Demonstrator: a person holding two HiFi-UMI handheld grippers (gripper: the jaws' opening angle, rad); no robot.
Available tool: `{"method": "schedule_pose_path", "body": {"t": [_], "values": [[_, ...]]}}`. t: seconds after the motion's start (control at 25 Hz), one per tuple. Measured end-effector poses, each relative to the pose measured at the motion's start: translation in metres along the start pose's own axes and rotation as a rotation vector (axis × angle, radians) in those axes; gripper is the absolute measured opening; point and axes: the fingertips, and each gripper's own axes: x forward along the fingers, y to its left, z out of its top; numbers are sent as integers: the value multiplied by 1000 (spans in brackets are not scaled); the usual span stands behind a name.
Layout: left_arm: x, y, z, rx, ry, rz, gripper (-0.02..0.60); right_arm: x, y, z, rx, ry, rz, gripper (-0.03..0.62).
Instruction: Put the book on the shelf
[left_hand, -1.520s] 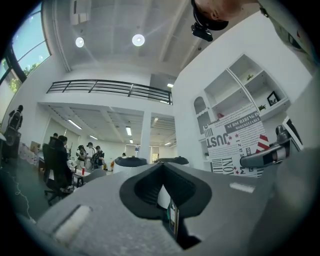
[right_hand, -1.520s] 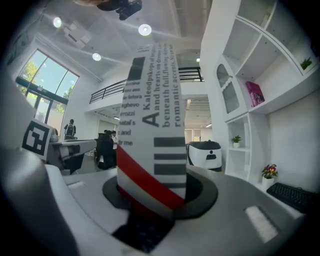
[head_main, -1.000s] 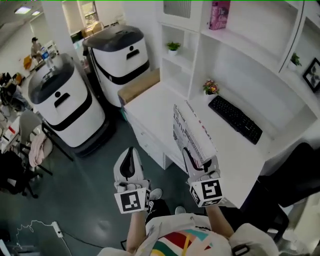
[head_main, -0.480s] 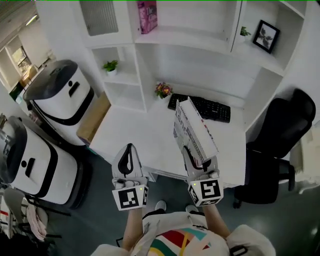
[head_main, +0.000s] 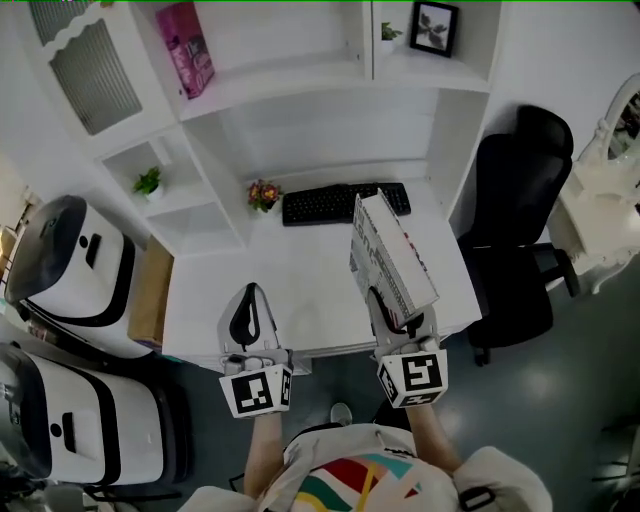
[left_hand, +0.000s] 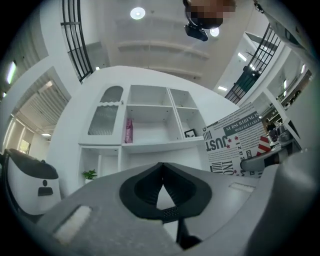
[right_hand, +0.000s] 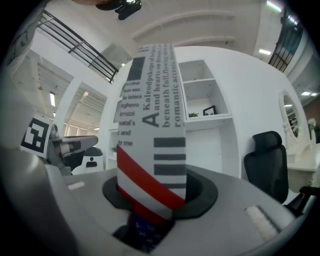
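White plastic jaws of the right gripper are clamped on the lower end of the book. They are spread only as wide as the book is thick, with the pads pressing its two covers. The book rises out of the jaws and leans forward, away from the person. It is white with black newspaper-style lettering, and a red, white and blue flag pattern with stars crosses its bottom end by the pads.

Just to the left of this claw, at about the same height, the left gripper points forward with its jaws closed together on nothing. Both forearms reach out from the person's body.

Below and ahead of the claws lies a white desk. A black keyboard sits beyond the book's top end. Further ahead stands the white shelf.
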Motion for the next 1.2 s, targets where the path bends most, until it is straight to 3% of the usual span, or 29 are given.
{"method": "schedule_pose_path", "body": {"t": [0.16, 0.44, 0.76, 1.2], "values": [[1, -6, -10, -28, 14, -51, 2, -10, -2, -8, -2, 21, -57, 156], [1, 5, -15, -38, 21, -57, 2, -8, 7, -17, 13, 57, -64, 156], [18, 39, -13, -21, -24, -25, 2, 34, 44, -14, -24, 43, 12, 156], [61, 76, -1, 1, -51, -62, 2, 91, 48, 1, -6, -15, -54, 156]]}}
